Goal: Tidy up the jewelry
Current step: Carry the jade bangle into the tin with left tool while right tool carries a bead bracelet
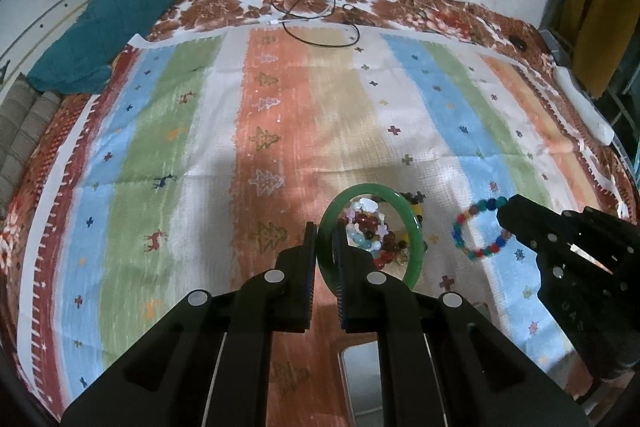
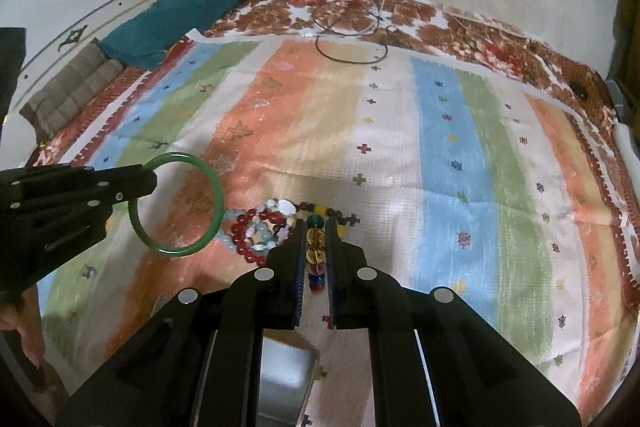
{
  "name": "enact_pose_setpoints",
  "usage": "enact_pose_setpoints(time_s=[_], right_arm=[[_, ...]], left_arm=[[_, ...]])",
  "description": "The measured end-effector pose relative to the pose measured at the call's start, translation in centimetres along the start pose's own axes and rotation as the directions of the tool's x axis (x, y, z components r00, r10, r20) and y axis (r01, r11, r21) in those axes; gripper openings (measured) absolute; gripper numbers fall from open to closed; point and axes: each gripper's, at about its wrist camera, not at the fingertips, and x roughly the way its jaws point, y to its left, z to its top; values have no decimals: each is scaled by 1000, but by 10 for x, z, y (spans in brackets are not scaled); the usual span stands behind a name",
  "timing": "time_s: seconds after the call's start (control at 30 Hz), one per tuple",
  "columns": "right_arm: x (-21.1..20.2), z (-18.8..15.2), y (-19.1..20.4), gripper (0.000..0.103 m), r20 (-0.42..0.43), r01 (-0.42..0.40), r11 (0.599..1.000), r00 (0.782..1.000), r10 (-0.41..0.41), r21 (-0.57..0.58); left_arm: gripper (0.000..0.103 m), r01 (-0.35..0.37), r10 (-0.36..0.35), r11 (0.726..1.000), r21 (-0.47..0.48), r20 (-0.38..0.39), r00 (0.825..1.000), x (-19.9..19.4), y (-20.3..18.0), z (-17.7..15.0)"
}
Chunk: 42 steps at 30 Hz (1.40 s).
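Green jade-like glass is showing between the pads of the left claw (image 1: 327, 239), which is pinching the rim of a smooth round green bangle (image 1: 414, 227) and holding it upright above the bed's striped cotton cloth (image 1: 192, 131). The right claw (image 2: 316, 247) is gripping a multicoloured beaded bracelet (image 2: 315, 255) edge-on, amber and blue beads sitting between its narrowly parted jaws; in the left wrist view that bracelet is hanging as an open loop off the claw's tip. Just beyond both claws, a small heap of red, white and pastel bead bracelets (image 2: 260, 231) is lying on the orange stripe of the cloth, near the front edge of the bed. Farther back, a black cable (image 1: 320, 23) is looping across the cloth, and a teal cushion (image 1: 120, 23) is resting at the far left corner.

Both pieces appear to be in mid-carry, so steady pressure is likely what matters: the bangle is hard and slick and could pivot or slip from a rim pinch, while the bracelet is stretchy and may swing. Keeping the two claws apart should be stopping the loop from catching the bangle. Where the pieces are meant to go is not visible.
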Motion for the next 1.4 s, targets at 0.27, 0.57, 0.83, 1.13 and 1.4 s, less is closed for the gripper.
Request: enact_pose_setpoints(time_s=[0.27,0.57,0.83,1.13,1.4], right_arm=[[-21,-11,13,10,41,-14,1000,999,15,-12],[-34,-23,16,10,48,-22,1000,999,22,-9],[-42,-34,20,10,47,-29,1000,998,29,-7],[-48,-47,23,10,36,-31,999,999,32,-11],[-55,-61,25,10,24,-38,999,999,38,-11]], left_arm=[[8,15,-14,1000,-17,24,1000,-19,2,-14],[8,3,-3,1000,3,26,1000,-31,-6,-33],[8,3,-3,1000,24,23,1000,-36,-12,-46],[8,6,-7,999,46,17,1000,-42,-22,-63],[8,13,-14,998,63,11,1000,-46,-30,-75]])
